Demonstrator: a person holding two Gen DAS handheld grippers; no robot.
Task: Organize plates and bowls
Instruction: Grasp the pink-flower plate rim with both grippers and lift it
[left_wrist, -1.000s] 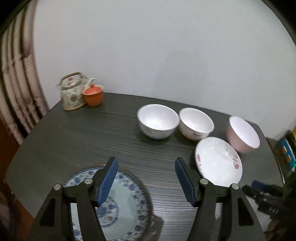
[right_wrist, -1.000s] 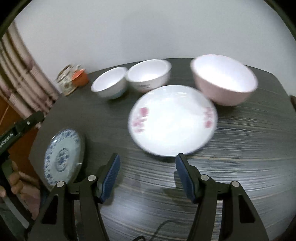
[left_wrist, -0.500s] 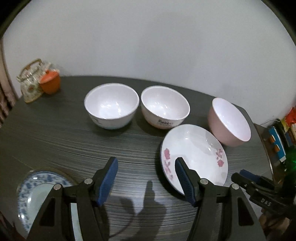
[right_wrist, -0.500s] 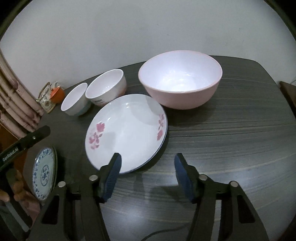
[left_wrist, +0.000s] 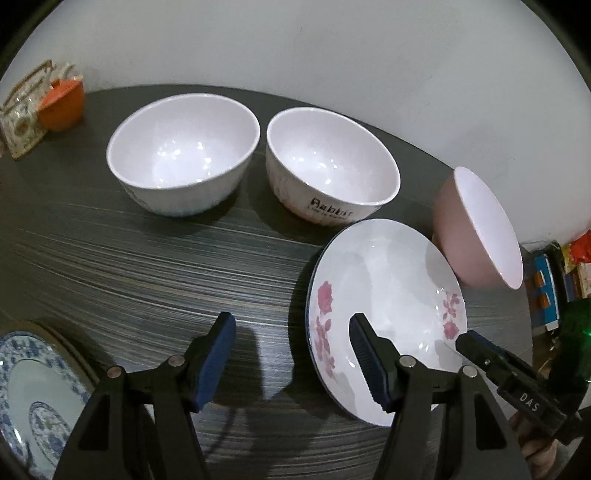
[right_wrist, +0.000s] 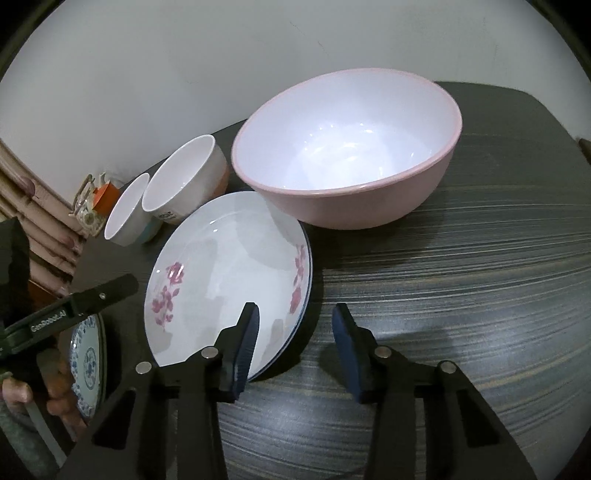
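Observation:
A white plate with pink flowers (left_wrist: 384, 295) (right_wrist: 229, 266) lies on the dark table in front of a large pink bowl (left_wrist: 476, 229) (right_wrist: 343, 155). Two white bowls (left_wrist: 184, 155) (left_wrist: 328, 166) stand side by side behind it. A blue-patterned plate (left_wrist: 33, 398) (right_wrist: 86, 365) lies at the near left. My left gripper (left_wrist: 291, 347) is open, its right finger over the flower plate's left rim. My right gripper (right_wrist: 295, 339) straddles the plate's near right rim. Its jaws are closing, with a gap still showing at both pads.
A patterned teapot (left_wrist: 22, 122) and an orange cup (left_wrist: 61, 105) stand at the table's far left corner. A pale wall rises behind the table. Curtains (right_wrist: 33, 206) hang at the left. A hand (right_wrist: 22, 391) holds the left gripper. Coloured items (left_wrist: 554, 280) sit past the right edge.
Both grippers have come down and closer to the flower plate. The left view swung right, away from the blue plate. The right gripper's fingers have drawn closer together around the plate's rim.

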